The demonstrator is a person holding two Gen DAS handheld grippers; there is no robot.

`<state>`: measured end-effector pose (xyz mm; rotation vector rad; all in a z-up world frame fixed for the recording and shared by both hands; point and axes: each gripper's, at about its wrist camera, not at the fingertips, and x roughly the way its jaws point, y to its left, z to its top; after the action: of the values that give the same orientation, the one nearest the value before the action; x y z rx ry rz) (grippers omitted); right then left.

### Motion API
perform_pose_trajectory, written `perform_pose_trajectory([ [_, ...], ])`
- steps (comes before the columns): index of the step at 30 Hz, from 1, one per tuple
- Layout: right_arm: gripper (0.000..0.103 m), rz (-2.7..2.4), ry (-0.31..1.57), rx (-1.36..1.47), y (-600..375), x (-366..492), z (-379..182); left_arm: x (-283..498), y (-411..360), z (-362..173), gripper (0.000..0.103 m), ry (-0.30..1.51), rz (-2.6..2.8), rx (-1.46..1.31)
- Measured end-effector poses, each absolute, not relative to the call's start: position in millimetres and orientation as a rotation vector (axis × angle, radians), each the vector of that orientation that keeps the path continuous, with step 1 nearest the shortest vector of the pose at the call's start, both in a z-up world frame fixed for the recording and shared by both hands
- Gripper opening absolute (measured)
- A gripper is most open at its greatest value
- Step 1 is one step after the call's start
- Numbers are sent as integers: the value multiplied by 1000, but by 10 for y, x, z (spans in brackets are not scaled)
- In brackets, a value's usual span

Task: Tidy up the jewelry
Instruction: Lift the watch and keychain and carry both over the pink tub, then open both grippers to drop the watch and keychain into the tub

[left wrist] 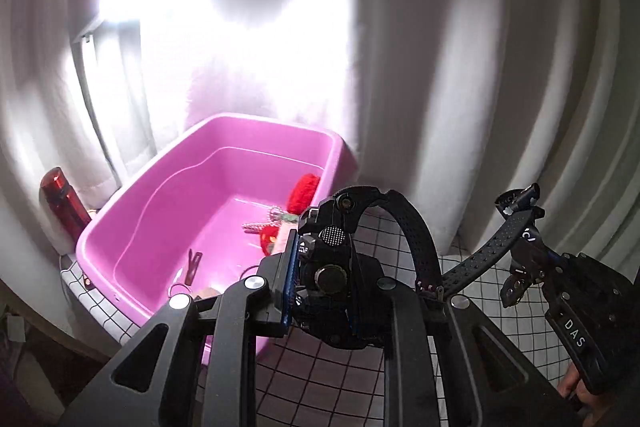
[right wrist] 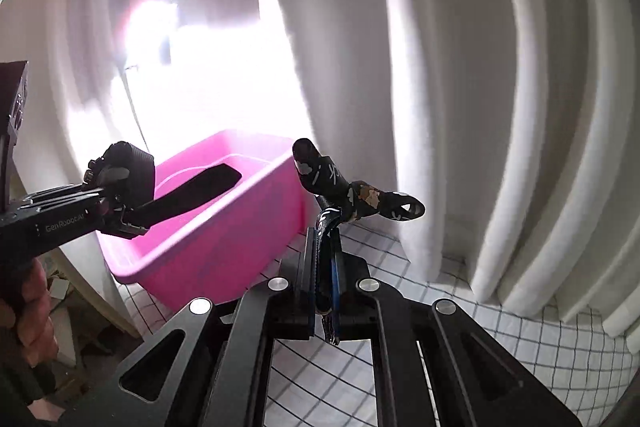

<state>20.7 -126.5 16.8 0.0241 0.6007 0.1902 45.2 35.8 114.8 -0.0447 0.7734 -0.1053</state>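
Matte black tongs (left wrist: 320,291), silver screws, white "DAS" lettering

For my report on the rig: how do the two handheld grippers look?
Both are matte black plastic with triangular cut-outs and round silver screws. The left gripper has blue-edged pads and white "GenRobot.AI" lettering on its side; the right gripper bears white "DAS" lettering. No cables or sleeves show.

A bright pink tub (left wrist: 132,223) is glowing against white curtains (left wrist: 460,67), with a red fuzzy piece (left wrist: 304,193) showing inside it. A black watch (left wrist: 332,259) with a dotted black strap is showing up front. A white cloth (right wrist: 500,339) is displaying a thin dark grid, and a red bottle (left wrist: 62,203) is standing out at the left.
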Motion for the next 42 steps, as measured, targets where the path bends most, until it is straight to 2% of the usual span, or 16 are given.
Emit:
perform_pose_trajectory([
  [7,6,348,577,-18,-565,742,368,716,1100,1074,20,771,89,-46],
  [12,6,415,624,-41,-157,1143,310,864,1514,915,20,809,180,-65],
  [28,6,422,844,-116,524,1991,-183,1315,1868,293,21,946,263,-65],
  [30,14,403,859,-122,560,2064,-218,1321,1868,269,28,944,270,-60],
  [32,39,382,854,-133,574,2072,-214,1346,1877,216,31,974,266,-66],
  [33,45,371,840,-142,577,2058,-199,1348,1873,198,38,977,274,-59],
  [34,51,363,826,-151,575,2027,-177,1332,1868,210,48,963,283,-50],
  [35,52,361,816,-159,580,2010,-159,1304,1867,247,75,938,294,-46],
  [36,52,356,812,-169,585,2011,-153,1264,1870,306,89,902,305,-48],
  [38,52,347,806,-182,584,1991,-138,1206,1870,411,89,850,305,-51],
  [42,52,337,801,-145,526,1936,-109,1216,1843,460,94,866,324,-12],
])
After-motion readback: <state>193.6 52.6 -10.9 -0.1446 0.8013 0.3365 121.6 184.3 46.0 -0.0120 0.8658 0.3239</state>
